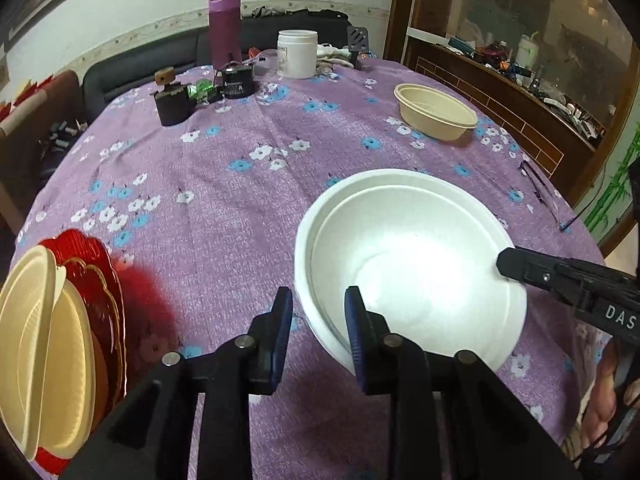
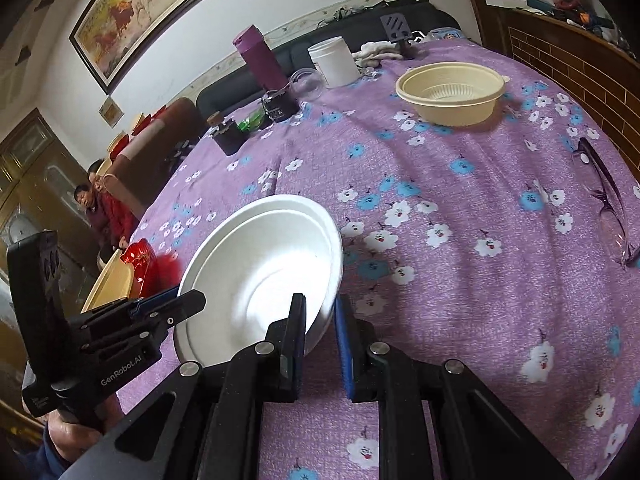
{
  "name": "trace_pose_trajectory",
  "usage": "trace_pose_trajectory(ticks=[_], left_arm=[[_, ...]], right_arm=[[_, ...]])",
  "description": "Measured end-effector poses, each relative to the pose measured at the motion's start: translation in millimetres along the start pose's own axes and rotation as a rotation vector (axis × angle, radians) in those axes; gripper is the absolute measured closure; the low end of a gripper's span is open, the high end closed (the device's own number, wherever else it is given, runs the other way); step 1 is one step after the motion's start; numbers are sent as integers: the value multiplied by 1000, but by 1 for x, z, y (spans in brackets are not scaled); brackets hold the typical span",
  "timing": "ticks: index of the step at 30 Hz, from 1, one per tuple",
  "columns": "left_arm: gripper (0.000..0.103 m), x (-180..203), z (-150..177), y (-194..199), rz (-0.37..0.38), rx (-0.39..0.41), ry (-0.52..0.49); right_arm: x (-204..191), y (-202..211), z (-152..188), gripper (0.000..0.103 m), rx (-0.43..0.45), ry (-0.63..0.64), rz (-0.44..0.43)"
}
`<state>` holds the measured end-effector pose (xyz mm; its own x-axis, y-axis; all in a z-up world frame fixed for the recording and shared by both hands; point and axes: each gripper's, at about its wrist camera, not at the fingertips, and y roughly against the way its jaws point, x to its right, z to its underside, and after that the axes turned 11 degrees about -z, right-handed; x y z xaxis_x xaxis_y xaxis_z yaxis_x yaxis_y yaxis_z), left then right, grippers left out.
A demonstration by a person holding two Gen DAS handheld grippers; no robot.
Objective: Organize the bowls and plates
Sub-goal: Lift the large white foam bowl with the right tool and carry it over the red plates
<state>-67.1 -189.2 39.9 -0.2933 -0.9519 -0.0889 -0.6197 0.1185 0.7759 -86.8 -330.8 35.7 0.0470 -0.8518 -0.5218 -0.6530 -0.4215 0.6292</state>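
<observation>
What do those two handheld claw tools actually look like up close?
Both are matte black plastic. The left claw and right claw each end in two flat fingers lined with ribbed blue pads, joined by silver round pins. White lettering marks the bodies: "GenRobot.AI" on the left one, "DAS" on the right. No cables show.

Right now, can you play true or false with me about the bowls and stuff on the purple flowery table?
1. The two white foam bowls are nested, one inside the other. True.
2. The cream plastic bowl sits upside down. False: it stands open side up.
3. The tall purple bottle stands upright at the far side. True.
4. The purple-framed glasses lie inside the cream bowl. False: they lie on the flowered purple tablecloth, apart from it.
</observation>
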Motion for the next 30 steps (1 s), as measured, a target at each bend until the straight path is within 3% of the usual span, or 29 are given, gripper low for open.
trace_pose_trajectory(ticks=[7, 15, 23, 30], left_arm=[[80, 12, 2, 12, -35, 72, -50], [79, 3, -5, 35, -61, 118, -35], [73, -22, -12, 69, -63, 179, 12], [71, -61, -12, 98, -109, 229, 83]], right_arm=[[-3, 1, 1, 88, 10, 16, 42], [-18, 11, -6, 87, 37, 43, 27], [-46, 18, -20, 87, 50, 75, -21], [-93, 15, -37, 87, 52, 150, -88]])
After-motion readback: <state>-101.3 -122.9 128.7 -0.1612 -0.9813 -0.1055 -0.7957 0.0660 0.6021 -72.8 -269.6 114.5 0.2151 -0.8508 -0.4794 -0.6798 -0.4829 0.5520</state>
